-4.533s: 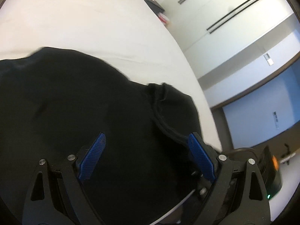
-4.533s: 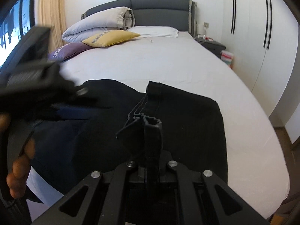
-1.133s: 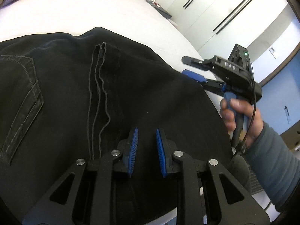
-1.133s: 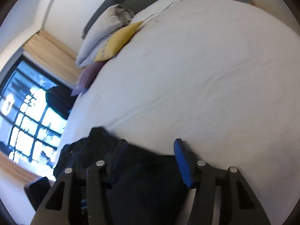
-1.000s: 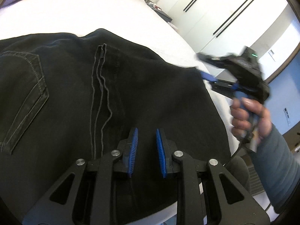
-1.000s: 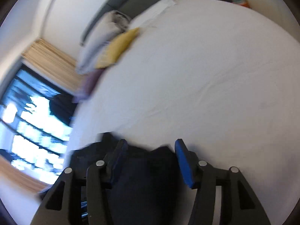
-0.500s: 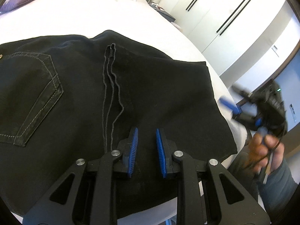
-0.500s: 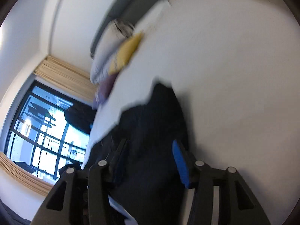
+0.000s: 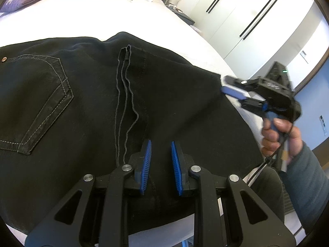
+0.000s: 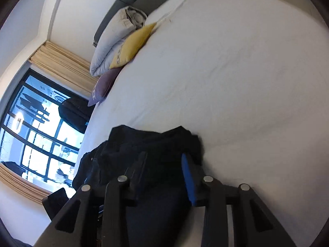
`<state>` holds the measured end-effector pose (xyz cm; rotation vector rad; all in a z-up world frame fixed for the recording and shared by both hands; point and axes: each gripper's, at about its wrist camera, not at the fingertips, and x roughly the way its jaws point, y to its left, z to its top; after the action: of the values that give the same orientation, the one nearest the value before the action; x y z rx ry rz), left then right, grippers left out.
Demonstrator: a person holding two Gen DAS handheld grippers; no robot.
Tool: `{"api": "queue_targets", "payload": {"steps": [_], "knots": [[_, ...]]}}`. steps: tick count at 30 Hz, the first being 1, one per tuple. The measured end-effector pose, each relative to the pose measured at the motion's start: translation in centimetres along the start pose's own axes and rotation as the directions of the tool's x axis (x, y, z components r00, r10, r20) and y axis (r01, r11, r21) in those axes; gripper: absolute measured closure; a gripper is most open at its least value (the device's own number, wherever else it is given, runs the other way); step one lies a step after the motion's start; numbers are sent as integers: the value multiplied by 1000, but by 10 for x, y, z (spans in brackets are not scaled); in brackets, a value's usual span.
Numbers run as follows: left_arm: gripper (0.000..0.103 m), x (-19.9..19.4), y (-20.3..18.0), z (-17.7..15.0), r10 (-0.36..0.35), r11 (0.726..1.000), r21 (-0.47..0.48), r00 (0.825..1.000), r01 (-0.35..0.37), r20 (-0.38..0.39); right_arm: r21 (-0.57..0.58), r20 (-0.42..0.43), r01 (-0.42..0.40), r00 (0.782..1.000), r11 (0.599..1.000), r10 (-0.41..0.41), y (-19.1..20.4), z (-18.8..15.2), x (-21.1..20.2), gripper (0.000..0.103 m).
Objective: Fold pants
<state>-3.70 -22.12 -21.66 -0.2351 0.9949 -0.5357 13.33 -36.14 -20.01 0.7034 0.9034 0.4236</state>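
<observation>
The left gripper (image 9: 160, 165) hovers over the black pants (image 9: 86, 111), its jaws a narrow gap apart with nothing pinched; only dark cloth shows through the gap, and whether the blue pads (image 9: 146, 164) touch the fabric cannot be told. The right gripper (image 10: 164, 173) has its jaws closing with the outer corner of the pants (image 10: 156, 144) between them; the right pad (image 10: 188, 182) is blue and clear, the left one dark and hard to make out, and a firm pinch is not visible. In the left wrist view the right gripper (image 9: 236, 89) sits at the far right edge of the garment, held by a hand (image 9: 277, 135) in a grey sleeve (image 9: 306, 177).

The pants lie spread flat near the foot of the bed (image 9: 102, 16), back side up, with a stitched pocket (image 9: 35, 100) to the left and the centre seam (image 9: 123, 103) running up the middle. No container is in sight.

Compared with half a second ago, the right gripper has come in from beyond the bed edge to the pants' right corner, and its jaws have narrowed. The left gripper's gap is unchanged over the last second, and the pants lie much as before.

At the head of the bed are a yellow cushion (image 10: 133, 45), a purple cushion (image 10: 102, 86) and a folded grey duvet (image 10: 115, 33). The pants' lower edge is cut off behind the left gripper's frame, and in the right wrist view the cloth is a dark, blurred heap without readable detail.
</observation>
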Motion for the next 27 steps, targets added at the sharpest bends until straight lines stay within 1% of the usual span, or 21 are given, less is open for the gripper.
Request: {"api": "queue_targets", "payload": {"steps": [1, 4, 5, 7, 8, 9, 10, 11, 12, 13, 14, 15, 18, 19, 21, 22, 23, 24, 25, 26, 27], "knots": [[83, 0, 0, -1, 2, 1000, 1, 1000, -2, 2, 9, 13, -23, 1000, 1000, 23, 5, -5, -13, 57], [83, -4, 1, -1, -4, 1000, -11, 1000, 4, 6, -3, 19, -173, 985, 985, 173, 29, -25, -38, 51], [83, -5, 3, -2, -8, 1000, -17, 1000, 8, 7, -2, 4, -208, 978, 978, 208, 35, -38, -41, 46], [83, -6, 5, -3, -11, 1000, -27, 1000, 11, 11, 2, -60, -249, 967, 969, 248, 41, -66, -40, 42], [83, -7, 5, -3, -10, 1000, -28, 1000, 10, 11, -2, -99, -237, 967, 971, 236, 39, -81, -36, 38], [83, -8, 6, -4, -10, 1000, -27, 1000, 10, 11, -9, -133, -192, 973, 981, 189, 32, -95, -30, 42], [83, -10, 6, -5, -8, 1000, -24, 1000, 8, 10, 0, -145, -154, 978, 988, 152, 19, -105, -27, 55], [83, -12, 6, -4, -7, 1000, -22, 1000, 8, 11, 29, -118, -146, 982, 989, 148, 8, -107, -31, 75], [83, -13, 6, -5, -7, 1000, -19, 1000, 7, 10, 102, -106, -138, 983, 985, 149, -1, -105, -38, 75], [83, -15, 7, -6, -8, 1000, -20, 1000, 8, 11, 129, -97, -141, 983, 982, 154, -2, -101, -45, 72], [83, -16, 7, -6, -8, 1000, -21, 1000, 9, 13, 109, -78, -143, 985, 984, 152, 6, -97, -53, 59], [83, -18, 6, -6, -8, 1000, -19, 1000, 8, 16, 65, -56, -148, 987, 987, 151, 17, -93, -60, 43], [83, -17, 4, -6, 2, 1000, -21, 1000, -1, 20, -13, -24, -220, 975, 975, 220, 55, -73, -63, 23], [83, -17, 3, -6, 4, 1000, -19, 1000, -4, 20, -38, -26, -233, 972, 972, 232, 65, -64, -57, 21], [83, -18, 2, -6, 3, 1000, -17, 1000, -3, 20, -86, -27, -219, 976, 972, 217, 73, -47, -39, 17], [83, -18, 3, -7, 0, 1000, -19, 1000, 0, 21, -84, -24, -187, 982, 979, 186, 67, -36, -27, 14], [83, -19, 2, -7, -1, 1000, -18, 1000, 2, 21, -46, -32, -115, 993, 992, 114, 52, -26, -8, 11], [83, -19, 2, -7, -4, 1000, -17, 1000, 4, 21, -3, -58, -31, 998, 999, 31, 34, -20, 4, 21], [83, -21, 1, -6, -5, 1000, -15, 1000, 6, 20, 74, -106, 39, 994, 996, -31, 12, -16, 21, 33], [83, -25, 0, -6, -3, 1000, -8, 1000, 3, 21, 122, -95, 45, 995, 992, -33, 5, -13, 16, 41], [83, -31, -1, -5, 4, 1000, 1, 1000, -4, 29, 155, -68, 19, 998, 988, -9, 5, -11, 5, 37]]}}
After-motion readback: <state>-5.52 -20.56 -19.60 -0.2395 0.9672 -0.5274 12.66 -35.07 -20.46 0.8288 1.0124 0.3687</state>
